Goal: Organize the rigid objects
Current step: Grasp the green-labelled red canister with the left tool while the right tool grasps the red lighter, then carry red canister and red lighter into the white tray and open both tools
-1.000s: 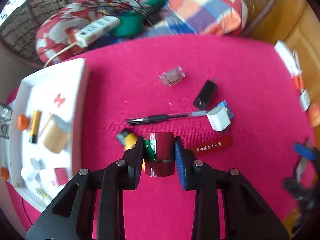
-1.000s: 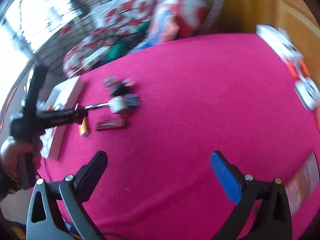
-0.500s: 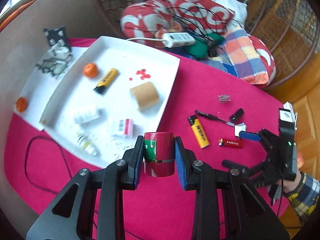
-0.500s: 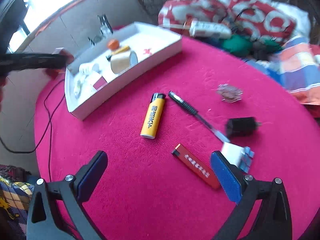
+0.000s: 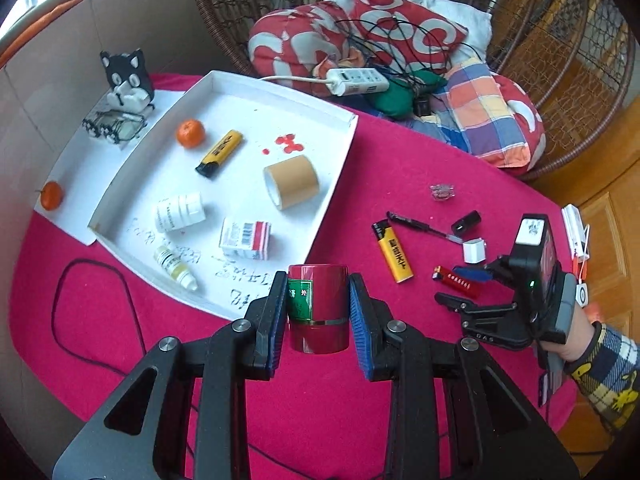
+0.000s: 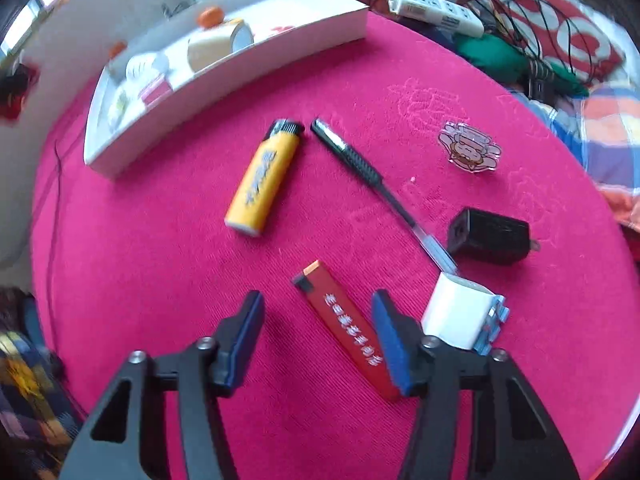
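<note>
My left gripper [image 5: 318, 314] is shut on a dark red can with a green label [image 5: 318, 304], held just above the near edge of the white tray [image 5: 340, 168]. My right gripper [image 6: 318, 336] points down at the pink tablecloth with its jaws closing. A slim red lighter [image 6: 340, 320] lies slantwise between them; the right pad covers its near end and the left pad stands apart from it. In the left wrist view the right gripper [image 5: 460, 288] hovers over that red lighter [image 5: 456, 282].
On the cloth lie a yellow lighter [image 6: 262, 184], a pen [image 6: 372, 184], a black charger [image 6: 486, 236], a white plug cube [image 6: 456, 316] and a clear charm [image 6: 468, 148]. The tray holds an orange [image 5: 191, 133], a tape roll [image 5: 292, 180], bottles and a box. Cushions and a power strip [image 5: 356, 78] lie behind.
My left gripper carried the can from over the loose items to the tray's near edge. My right gripper dropped over the red lighter and its wide jaws narrowed around it.
</note>
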Available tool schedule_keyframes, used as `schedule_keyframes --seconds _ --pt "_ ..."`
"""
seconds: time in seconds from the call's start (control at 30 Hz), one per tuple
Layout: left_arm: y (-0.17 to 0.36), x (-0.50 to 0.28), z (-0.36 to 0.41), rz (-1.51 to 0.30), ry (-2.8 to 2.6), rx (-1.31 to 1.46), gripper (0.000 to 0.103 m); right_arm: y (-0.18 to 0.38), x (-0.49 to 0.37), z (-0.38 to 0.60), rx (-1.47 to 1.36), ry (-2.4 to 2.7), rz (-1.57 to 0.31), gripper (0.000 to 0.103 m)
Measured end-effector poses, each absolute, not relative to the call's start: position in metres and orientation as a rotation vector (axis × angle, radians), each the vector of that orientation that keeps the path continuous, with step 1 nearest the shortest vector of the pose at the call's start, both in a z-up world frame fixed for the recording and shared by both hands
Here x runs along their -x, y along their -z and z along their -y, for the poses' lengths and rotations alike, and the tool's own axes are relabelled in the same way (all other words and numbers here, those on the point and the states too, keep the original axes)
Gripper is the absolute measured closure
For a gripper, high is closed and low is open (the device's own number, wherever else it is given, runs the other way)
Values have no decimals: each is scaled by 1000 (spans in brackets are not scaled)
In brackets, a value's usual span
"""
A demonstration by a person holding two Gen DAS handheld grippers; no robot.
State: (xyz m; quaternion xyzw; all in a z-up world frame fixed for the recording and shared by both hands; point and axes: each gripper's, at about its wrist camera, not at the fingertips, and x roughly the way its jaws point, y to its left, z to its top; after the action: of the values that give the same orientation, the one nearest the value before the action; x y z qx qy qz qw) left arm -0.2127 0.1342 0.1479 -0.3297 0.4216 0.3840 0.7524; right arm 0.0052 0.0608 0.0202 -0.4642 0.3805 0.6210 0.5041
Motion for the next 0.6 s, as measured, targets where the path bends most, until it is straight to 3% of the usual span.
schedule_keyframes --seconds 0.07,0.1,0.37,0.6 --pt "-151 207 -134 -915 -826 708 74 -21 -1 -52 1151 -1486 -893 72" --pt "-153 205 -134 -912 -821 700 74 -22 0 -48 1154 -1484 -899 86" --pt "-171 191 -136 -880 -769 647 74 -72 0 -13 780 -1513 -1037 88" --pt "-195 188 -153 -838 -714 605 74 -140 28 -23 469 -1561 -1009 88"
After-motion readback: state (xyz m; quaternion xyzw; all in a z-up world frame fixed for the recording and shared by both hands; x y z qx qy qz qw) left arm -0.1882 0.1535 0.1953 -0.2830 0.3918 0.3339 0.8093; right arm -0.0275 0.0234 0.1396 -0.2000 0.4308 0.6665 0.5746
